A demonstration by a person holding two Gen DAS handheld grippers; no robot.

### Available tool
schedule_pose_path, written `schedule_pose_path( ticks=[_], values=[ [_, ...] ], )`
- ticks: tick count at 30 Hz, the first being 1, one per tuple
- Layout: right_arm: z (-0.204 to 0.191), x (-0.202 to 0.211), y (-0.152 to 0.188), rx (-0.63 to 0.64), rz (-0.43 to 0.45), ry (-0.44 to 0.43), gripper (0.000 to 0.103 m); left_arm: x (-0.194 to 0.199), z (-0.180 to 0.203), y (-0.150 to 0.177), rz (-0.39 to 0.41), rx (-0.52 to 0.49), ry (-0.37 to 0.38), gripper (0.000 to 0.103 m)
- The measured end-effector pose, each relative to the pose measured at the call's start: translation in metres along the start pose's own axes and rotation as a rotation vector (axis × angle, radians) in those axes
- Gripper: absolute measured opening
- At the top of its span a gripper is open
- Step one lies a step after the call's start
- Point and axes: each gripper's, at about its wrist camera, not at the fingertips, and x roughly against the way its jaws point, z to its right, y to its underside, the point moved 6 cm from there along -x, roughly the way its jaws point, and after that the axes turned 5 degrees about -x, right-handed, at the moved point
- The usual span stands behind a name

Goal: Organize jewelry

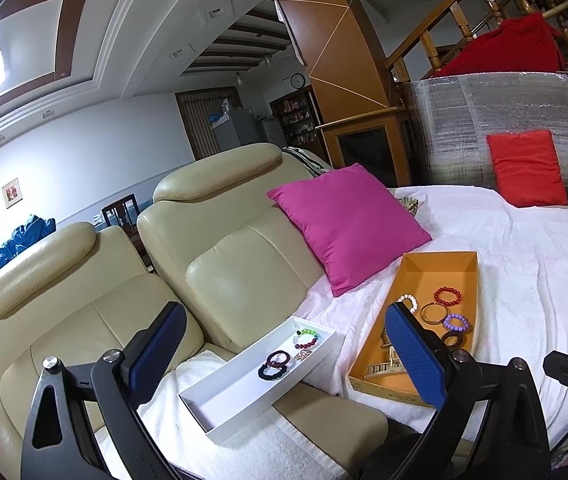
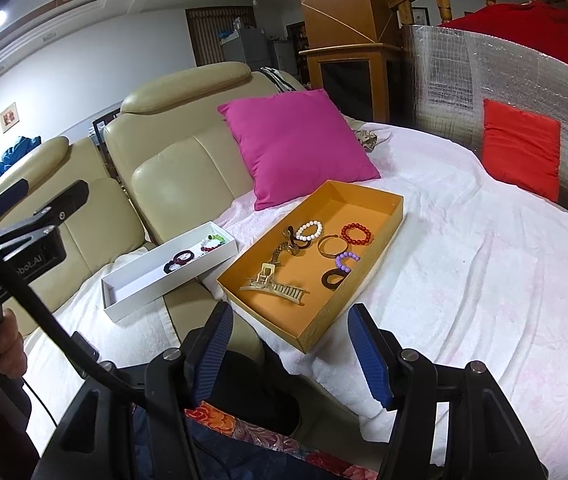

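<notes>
An orange box (image 2: 364, 208) lies on the white cover. In it are a white bead bracelet (image 2: 310, 231), a red bead bracelet (image 2: 356, 234), a gold bangle (image 2: 332, 245), a purple bead bracelet (image 2: 347, 261), a brown ring (image 2: 334, 278) and a gold hair claw (image 2: 274, 286). To its left, a white tray (image 2: 136, 292) holds a dark ring (image 2: 183, 257) and bead bracelets. My right gripper (image 2: 291, 312) is open and empty, just short of the box's near corner. My left gripper (image 1: 286, 312) is wide open and empty, short of the white tray (image 1: 244, 400) and the orange box (image 1: 444, 272).
A pink cushion (image 2: 296, 144) leans on the cream sofa (image 2: 172, 176) behind the box. A red cushion (image 2: 520, 148) rests against a silver foil board (image 2: 484, 76) at the far right. White cover (image 2: 484, 280) spreads right of the box. A hand (image 2: 8, 344) holds the left gripper's handle.
</notes>
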Motion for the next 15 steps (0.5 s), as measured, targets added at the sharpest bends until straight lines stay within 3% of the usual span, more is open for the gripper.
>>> schedule_pose_path(
  ticks=[15],
  values=[
    [-0.0037,-0.0006,-0.0014,0.007,0.001,-0.001,0.064,0.0011,-0.0020,0.0033,-0.003,0.003,0.002,0.099]
  ],
)
